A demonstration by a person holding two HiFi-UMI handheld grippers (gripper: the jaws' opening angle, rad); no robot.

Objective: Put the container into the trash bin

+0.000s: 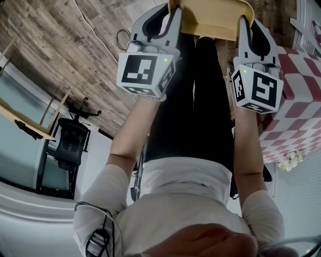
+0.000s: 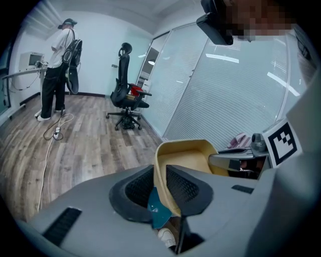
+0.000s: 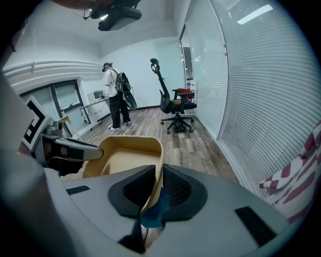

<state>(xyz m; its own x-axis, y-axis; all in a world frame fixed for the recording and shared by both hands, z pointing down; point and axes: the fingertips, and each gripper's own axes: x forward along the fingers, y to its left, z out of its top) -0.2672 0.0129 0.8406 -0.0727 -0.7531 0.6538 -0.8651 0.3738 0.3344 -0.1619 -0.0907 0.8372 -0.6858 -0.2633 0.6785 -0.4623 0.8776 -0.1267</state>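
Observation:
A tan, shallow plastic container (image 1: 213, 19) hangs in the air between my two grippers, above the wooden floor. My left gripper (image 1: 173, 14) is shut on its left rim. In the left gripper view the thin tan wall (image 2: 165, 175) runs between the dark pads of the left gripper (image 2: 161, 176). My right gripper (image 1: 246, 24) is shut on the opposite rim. The right gripper view shows the right gripper (image 3: 158, 183) with the container (image 3: 128, 155) stretching off to the left. A blue label sits at each pinched edge. No trash bin shows in any view.
A black office chair (image 2: 128, 100) stands by the glass wall with blinds (image 2: 235, 90). A person (image 2: 60, 65) stands at a desk at the far end, with a cable (image 2: 50, 135) on the floor. A red-and-white checked tablecloth (image 1: 296, 100) lies at my right.

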